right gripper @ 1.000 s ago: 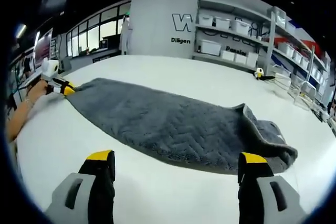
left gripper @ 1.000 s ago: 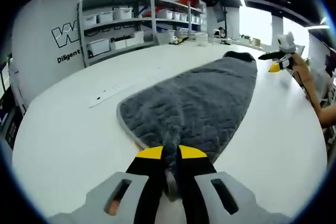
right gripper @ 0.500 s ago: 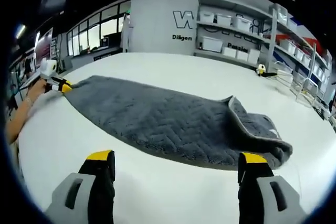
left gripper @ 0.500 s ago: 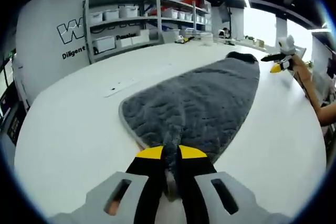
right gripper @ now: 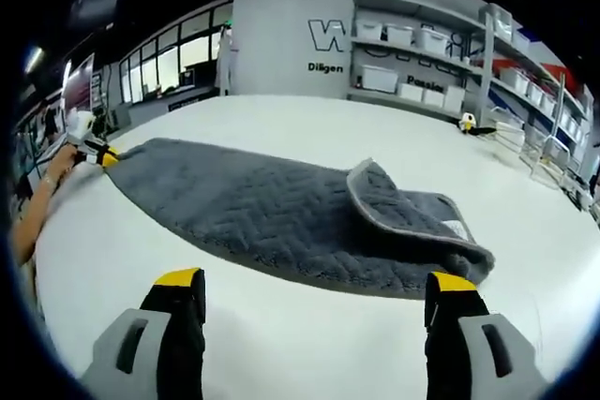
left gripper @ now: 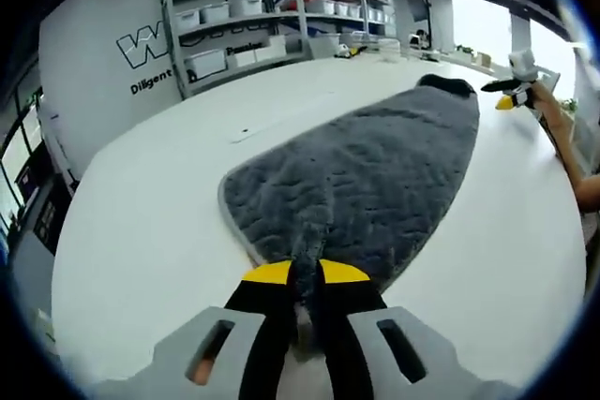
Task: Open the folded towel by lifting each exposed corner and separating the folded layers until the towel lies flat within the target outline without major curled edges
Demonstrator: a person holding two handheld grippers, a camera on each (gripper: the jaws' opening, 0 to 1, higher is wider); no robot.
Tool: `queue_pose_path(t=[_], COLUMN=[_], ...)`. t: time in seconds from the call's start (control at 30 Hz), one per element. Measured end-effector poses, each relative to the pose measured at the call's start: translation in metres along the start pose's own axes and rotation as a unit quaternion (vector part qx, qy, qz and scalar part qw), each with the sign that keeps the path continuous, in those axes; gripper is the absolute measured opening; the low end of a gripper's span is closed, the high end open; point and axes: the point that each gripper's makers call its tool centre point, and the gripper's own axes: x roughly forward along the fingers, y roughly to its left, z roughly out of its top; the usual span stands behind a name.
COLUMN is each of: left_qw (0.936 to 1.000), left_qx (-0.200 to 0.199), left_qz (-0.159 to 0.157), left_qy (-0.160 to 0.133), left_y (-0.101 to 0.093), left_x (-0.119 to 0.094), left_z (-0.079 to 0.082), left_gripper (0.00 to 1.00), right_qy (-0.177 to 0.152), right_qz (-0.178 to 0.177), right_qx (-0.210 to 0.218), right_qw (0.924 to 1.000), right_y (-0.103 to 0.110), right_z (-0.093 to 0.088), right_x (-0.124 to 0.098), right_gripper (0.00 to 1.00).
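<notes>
Left gripper view: left gripper [left gripper: 302, 278] clamps a corner of the gray towel [left gripper: 375, 166], which stretches away across the white table [left gripper: 150, 231]; right gripper [left gripper: 511, 91] sits at the far end.

Right gripper view: right gripper [right gripper: 314, 302] is spread wide, holding nothing, above the table [right gripper: 281, 344]. The towel [right gripper: 253, 213] lies ahead with one end folded over [right gripper: 394, 208].

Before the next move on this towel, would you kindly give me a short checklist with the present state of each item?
1. Left gripper shut on a towel corner: ok.
2. Right gripper open and apart from the towel: ok.
3. Far end unfolded: not ok, a flap lies doubled over there.
4. Near stretch lies flat on the table: ok.
5. Towel inside the target outline: cannot tell, no outline is plain.
6. Table beside the flap free of clutter: ok.
</notes>
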Motion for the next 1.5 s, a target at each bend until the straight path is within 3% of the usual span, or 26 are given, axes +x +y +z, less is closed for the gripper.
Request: queue_pose_path(t=[0.63, 1.17, 1.5], left_qw=[0.9992, 0.9966, 0.9951], left_qx=[-0.005, -0.046, -0.051], left_qz=[0.033, 0.059, 0.076], left_qy=[0.024, 0.033, 0.038], left_y=[0.019, 0.050, 0.057], left_x=[-0.017, -0.040, -0.046], left_z=[-0.017, -0.039, -0.046], left_gripper=[0.08, 0.08, 0.09], right_qy=[0.003, 0.005, 0.014], right_qz=[-0.002, 0.003, 0.005], right_qx=[-0.003, -0.004, -0.009], right_qw=[1.0000, 1.0000, 0.9999], right_y=[-0.001, 0.003, 0.006], right_z=[0.000, -0.001, -0.004], right_x=[0.000, -0.001, 0.001], right_gripper=[0.99, 0.99, 0.99])
